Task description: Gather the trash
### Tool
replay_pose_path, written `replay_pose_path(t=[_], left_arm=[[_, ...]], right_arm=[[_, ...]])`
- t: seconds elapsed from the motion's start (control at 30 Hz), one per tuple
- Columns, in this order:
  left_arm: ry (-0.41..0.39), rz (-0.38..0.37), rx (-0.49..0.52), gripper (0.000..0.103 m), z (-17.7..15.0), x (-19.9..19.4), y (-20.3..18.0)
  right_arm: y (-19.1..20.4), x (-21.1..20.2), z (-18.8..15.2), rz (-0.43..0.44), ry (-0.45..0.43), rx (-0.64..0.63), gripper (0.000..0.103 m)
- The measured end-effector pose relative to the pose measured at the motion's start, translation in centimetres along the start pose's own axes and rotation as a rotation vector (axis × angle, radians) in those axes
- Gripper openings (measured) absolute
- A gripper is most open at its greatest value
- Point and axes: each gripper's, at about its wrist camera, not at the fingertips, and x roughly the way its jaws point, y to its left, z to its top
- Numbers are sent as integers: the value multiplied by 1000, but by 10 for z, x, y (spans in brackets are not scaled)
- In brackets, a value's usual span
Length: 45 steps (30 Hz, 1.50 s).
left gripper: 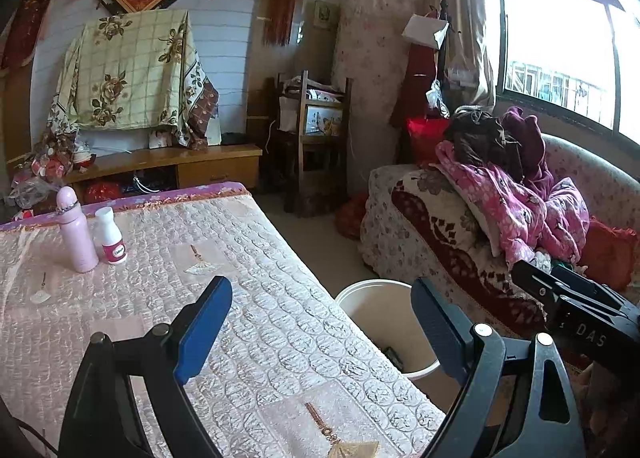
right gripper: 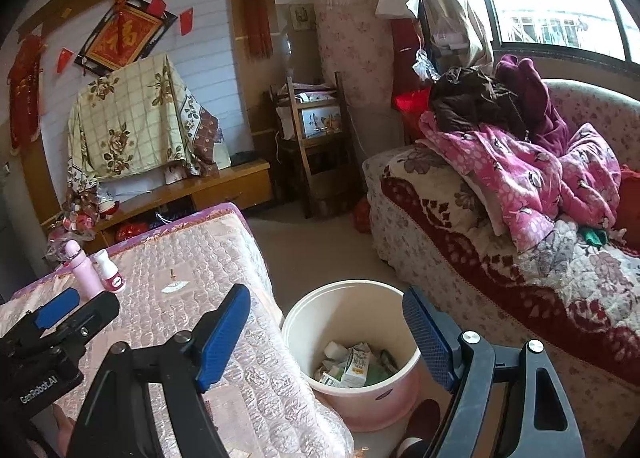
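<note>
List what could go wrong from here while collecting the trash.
1. The pink bottle and the white bottle stand upright, close together on the soft quilted table cover; reaching for one could topple the other.
2. The bucket sits on the floor right against the table edge, so a badly aimed drop might land outside it.
3. Both the left gripper and the right gripper are open and near each other; they could collide.
</note>
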Motion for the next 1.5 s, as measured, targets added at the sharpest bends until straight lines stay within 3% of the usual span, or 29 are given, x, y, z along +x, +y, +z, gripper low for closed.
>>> replay_pose_path(t=[1.5], left_arm=[[4, 32, 37, 91, -5, 3, -4]], right_arm=[[6, -7, -1, -18, -3, -16, 81]])
